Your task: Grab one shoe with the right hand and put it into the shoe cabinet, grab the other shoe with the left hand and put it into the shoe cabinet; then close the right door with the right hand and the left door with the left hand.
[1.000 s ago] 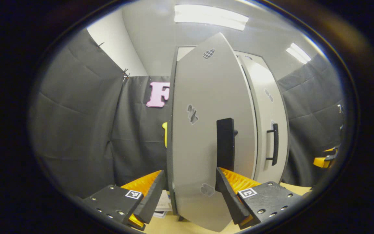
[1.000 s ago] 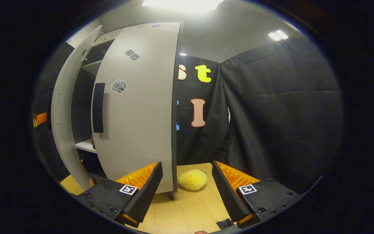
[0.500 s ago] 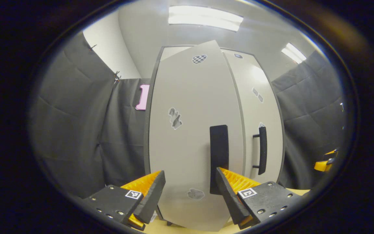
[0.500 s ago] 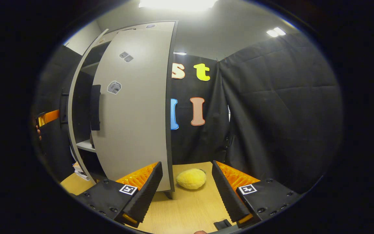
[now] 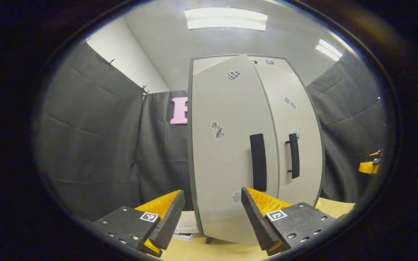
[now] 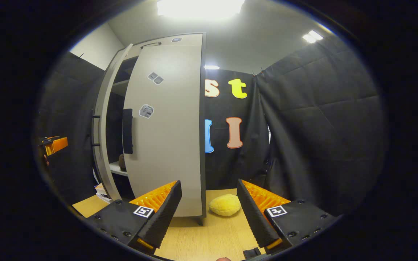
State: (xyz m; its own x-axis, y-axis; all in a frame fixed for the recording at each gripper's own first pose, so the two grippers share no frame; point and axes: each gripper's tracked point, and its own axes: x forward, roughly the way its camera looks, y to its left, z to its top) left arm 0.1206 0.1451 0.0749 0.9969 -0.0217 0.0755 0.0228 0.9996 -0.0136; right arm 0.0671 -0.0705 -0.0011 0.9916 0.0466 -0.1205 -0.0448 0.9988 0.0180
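The shoe cabinet stands on the worktop. Its left door is slightly ajar, its right door shut. Left gripper and right gripper both hang with fingers apart, holding nothing.

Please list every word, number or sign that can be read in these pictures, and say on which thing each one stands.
No text can be read with certainty.
Stickers on the left door: too blurred.
Small stickers on the right door: too small.
Paper below the left door: print too small.
Square tags on the left tongs and right tongs: patterns, no words.
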